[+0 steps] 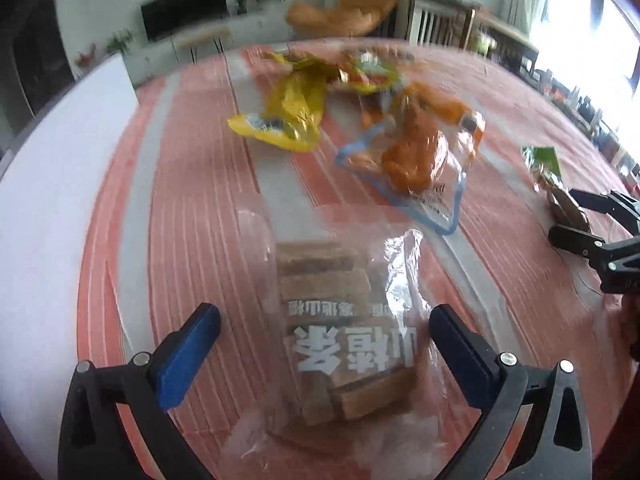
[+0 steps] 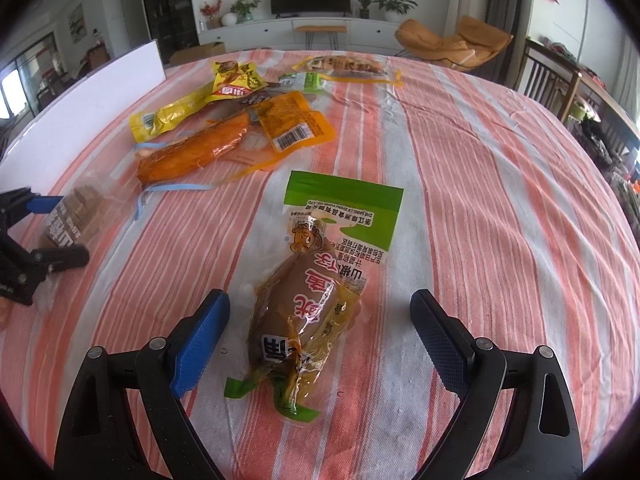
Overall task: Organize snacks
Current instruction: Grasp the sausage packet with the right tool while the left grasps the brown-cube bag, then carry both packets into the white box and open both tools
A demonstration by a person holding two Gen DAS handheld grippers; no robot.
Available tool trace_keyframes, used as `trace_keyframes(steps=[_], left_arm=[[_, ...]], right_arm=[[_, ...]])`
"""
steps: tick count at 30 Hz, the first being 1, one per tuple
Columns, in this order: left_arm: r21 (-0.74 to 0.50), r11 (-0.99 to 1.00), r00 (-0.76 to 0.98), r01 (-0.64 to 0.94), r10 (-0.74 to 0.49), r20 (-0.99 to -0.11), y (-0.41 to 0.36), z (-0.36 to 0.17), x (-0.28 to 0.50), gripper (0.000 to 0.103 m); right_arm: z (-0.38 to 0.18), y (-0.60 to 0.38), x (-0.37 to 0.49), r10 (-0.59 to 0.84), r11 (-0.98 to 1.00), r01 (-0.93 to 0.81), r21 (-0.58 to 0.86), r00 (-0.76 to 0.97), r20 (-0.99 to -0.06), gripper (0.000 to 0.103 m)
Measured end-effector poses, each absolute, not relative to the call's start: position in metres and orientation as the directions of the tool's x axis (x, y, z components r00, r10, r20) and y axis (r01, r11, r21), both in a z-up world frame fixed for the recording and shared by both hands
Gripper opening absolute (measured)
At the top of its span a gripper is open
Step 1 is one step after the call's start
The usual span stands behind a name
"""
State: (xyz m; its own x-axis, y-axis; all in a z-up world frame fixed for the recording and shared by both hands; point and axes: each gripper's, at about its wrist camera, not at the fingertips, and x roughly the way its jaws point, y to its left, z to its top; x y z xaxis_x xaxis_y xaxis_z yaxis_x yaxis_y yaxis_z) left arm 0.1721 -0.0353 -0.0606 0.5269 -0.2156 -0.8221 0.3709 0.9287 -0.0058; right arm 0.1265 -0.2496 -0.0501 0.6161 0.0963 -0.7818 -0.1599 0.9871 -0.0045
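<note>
With the left claw wide open astride the clear bag of brown bars and the right claw open around the green-topped pouch, both near the snack pile, close squarely mid-pack.

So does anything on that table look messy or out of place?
Yes. Several snack packets lie overlapping in a loose heap at the far side of the striped tablecloth, while the green-topped packet and the clear bag of brown bars lie apart. Nothing looks spilled or torn.
</note>
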Motion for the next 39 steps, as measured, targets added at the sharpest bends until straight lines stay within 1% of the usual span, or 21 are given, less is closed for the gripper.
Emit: trace_keyframes(steps=[5,10,12,13,14,15,16,19,20,21,22,23,24,25,26,27,28,32,35,37,39], left_arm=[[-0.004,0.934,0.535,0.358,-0.209,-0.819,-0.038,-0.061,0.172,0.103],[-0.001,0.937,0.54,0.349,-0.201,-0.817,-0.032,-0.061,0.166,0.103],[0.002,0.939,0.541,0.343,-0.195,-0.818,-0.031,-0.061,0.167,0.103],[0.001,0.939,0.537,0.343,-0.196,-0.82,-0.031,-0.061,0.167,0.103],[0.001,0.939,0.531,0.344,-0.193,-0.825,-0.03,-0.061,0.166,0.103],[0.004,0.939,0.517,0.345,-0.186,-0.835,-0.031,-0.06,0.166,0.103],[0.005,0.939,0.494,0.344,-0.176,-0.851,-0.032,-0.059,0.166,0.103],[0.008,0.939,0.444,0.344,-0.155,-0.883,-0.035,-0.059,0.165,0.103],[0.007,0.939,0.438,0.344,-0.154,-0.885,-0.036,-0.058,0.163,0.099],[0.003,0.938,0.443,0.346,-0.16,-0.882,-0.037,-0.056,0.161,0.087],[0.001,0.936,0.448,0.352,-0.167,-0.878,-0.038,-0.054,0.159,0.079],[0.006,0.933,0.45,0.359,-0.167,-0.877,-0.04,-0.051,0.157,0.063],[0.011,0.935,0.446,0.354,-0.158,-0.881,-0.04,-0.049,0.156,0.054],[0.001,0.937,0.44,0.349,-0.163,-0.883,-0.038,-0.047,0.156,0.052],[-0.023,0.94,0.436,0.341,-0.18,-0.882,-0.033,-0.046,0.154,0.049],[-0.05,0.943,0.434,0.329,-0.198,-0.879,-0.028,-0.045,0.153,0.048],[-0.089,0.946,0.431,0.312,-0.225,-0.874,-0.02,-0.044,0.15,0.048],[-0.309,0.919,0.431,0.244,-0.388,-0.814,0.019,-0.036,0.131,0.048],[-0.398,0.892,0.457,0.216,-0.452,-0.766,0.035,-0.022,0.118,0.048],[-0.459,0.864,0.486,0.209,-0.499,-0.718,0.047,-0.003,0.11,0.048],[-0.488,0.846,0.526,0.214,-0.521,-0.673,0.059,0.019,0.104,0.048]], right_arm=[[-0.05,-0.25,0.127,0.103,0.987,-0.16,0.004,0.617,-0.78,0.094],[-0.047,-0.263,0.125,0.171,0.983,-0.161,0.089,0.625,-0.762,0.094],[-0.044,-0.274,0.124,0.264,0.964,-0.176,0.197,0.628,-0.732,0.094],[-0.042,-0.288,0.125,0.347,0.937,-0.183,0.298,0.608,-0.714,0.093],[-0.04,-0.297,0.128,0.388,0.917,-0.167,0.363,0.586,-0.711,0.093],[-0.038,-0.304,0.132,0.408,0.904,-0.138,0.404,0.564,-0.718,0.093],[-0.034,-0.313,0.139,0.393,0.903,-0.069,0.425,0.534,-0.749,0.093],[-0.022,-0.308,0.152,0.261,0.95,0.043,0.311,0.44,-0.859,0.093],[-0.02,-0.303,0.155,0.247,0.955,0.05,0.293,0.415,-0.875,0.093],[-0.017,-0.295,0.158,0.245,0.958,0.044,0.283,0.385,-0.89,0.093],[-0.016,-0.279,0.162,0.24,0.965,0.02,0.263,0.345,-0.907,0.093],[-0.017,-0.27,0.166,0.227,0.971,0.002,0.241,0.321,-0.919,0.093],[-0.021,-0.257,0.17,0.199,0.979,-0.021,0.201,0.28,-0.939,0.091],[-0.029,-0.243,0.175,0.164,0.986,-0.039,0.159,0.228,-0.96,0.09],[-0.033,-0.238,0.177,0.159,0.987,-0.043,0.153,0.212,-0.964,0.082],[-0.033,-0.233,0.177,0.121,0.993,-0.045,0.114,0.22,-0.968,0.057],[-0.03,-0.229,0.177,0.082,0.996,-0.051,0.072,0.239,-0.967,0.058],[-0.021,-0.234,0.167,0.2,0.979,-0.029,0.2,0.263,-0.944,0.057],[-0.008,-0.233,0.16,0.322,0.945,-0.04,0.325,0.29,-0.901,0.057],[0.007,-0.227,0.161,0.423,0.902,-0.048,0.43,0.312,-0.851,0.057],[0.025,-0.214,0.164,0.508,0.853,-0.068,0.517,0.332,-0.795,0.057]])
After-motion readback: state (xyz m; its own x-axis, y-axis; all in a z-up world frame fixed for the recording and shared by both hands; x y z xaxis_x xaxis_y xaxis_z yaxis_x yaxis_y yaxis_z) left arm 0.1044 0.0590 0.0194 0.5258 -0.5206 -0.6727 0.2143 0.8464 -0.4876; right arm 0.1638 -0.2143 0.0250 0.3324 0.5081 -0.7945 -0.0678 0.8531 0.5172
